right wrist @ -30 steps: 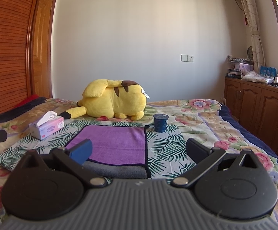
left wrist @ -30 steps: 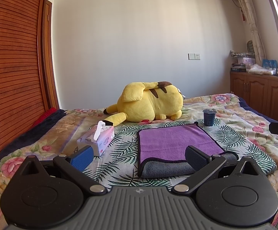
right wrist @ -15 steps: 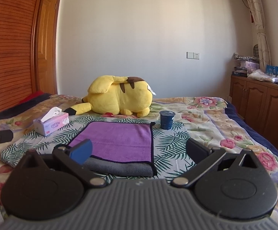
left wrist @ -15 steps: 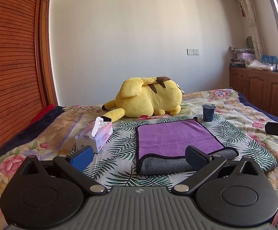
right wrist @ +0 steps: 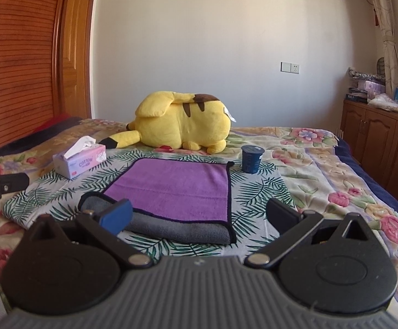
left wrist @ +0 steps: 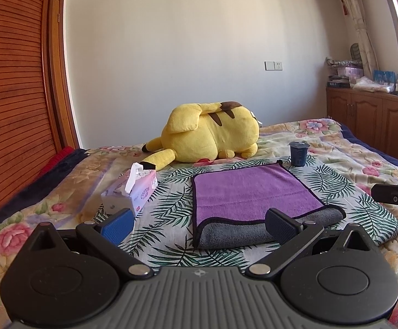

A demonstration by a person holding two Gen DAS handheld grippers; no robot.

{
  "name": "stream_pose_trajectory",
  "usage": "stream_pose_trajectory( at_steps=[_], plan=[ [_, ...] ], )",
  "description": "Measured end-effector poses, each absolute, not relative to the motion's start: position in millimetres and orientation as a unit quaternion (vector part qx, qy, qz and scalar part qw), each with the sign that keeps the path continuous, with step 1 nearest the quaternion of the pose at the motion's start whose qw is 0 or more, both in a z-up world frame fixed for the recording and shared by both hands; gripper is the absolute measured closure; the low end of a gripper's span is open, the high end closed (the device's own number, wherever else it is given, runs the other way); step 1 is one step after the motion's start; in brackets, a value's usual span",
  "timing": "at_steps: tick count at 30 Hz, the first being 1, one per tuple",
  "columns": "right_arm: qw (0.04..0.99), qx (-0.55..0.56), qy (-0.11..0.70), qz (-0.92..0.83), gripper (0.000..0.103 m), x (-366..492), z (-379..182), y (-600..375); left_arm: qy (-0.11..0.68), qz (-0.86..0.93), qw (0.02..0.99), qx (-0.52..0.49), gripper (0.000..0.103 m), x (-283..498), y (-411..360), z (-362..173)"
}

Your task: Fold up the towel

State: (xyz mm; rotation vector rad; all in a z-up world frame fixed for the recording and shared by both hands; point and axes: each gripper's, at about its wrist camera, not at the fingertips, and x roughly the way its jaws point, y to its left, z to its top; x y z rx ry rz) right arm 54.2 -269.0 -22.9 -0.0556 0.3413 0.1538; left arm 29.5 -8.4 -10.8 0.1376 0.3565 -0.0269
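A bed (left wrist: 336,148) with a floral cover fills the room's foreground, and one leaf-patterned cloth (left wrist: 171,200) is spread on it. On that cloth lies one purple towel (left wrist: 251,189), already doubled over so its grey underside shows as a thick roll along the near edge. Behind it rests one large yellow plush toy (left wrist: 210,134). One pink tissue box (left wrist: 136,189) sits to the towel's left, and one small dark blue cup (left wrist: 298,153) stands just beyond the towel's far right corner. Two grippers face the towel: the left gripper (left wrist: 197,223) and the right gripper (right wrist: 199,215), both with fingers spread wide and holding nothing, hovering short of the near fold. Likely risks: a pinch catching only the top layer would undo the fold, dragging could bunch the leaf cloth underneath, and a far reach could topple the cup.
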Motion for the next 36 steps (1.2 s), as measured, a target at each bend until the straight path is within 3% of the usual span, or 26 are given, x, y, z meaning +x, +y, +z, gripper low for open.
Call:
stream_pose_trajectory(
  at_steps=[36],
  plan=[
    [0.965, -0.035, 0.241, 0.102, 0.000, 116, -46, -260, 0.265, -0.029, 0.961, 0.065, 0.016, 103, -8, -38]
  ],
)
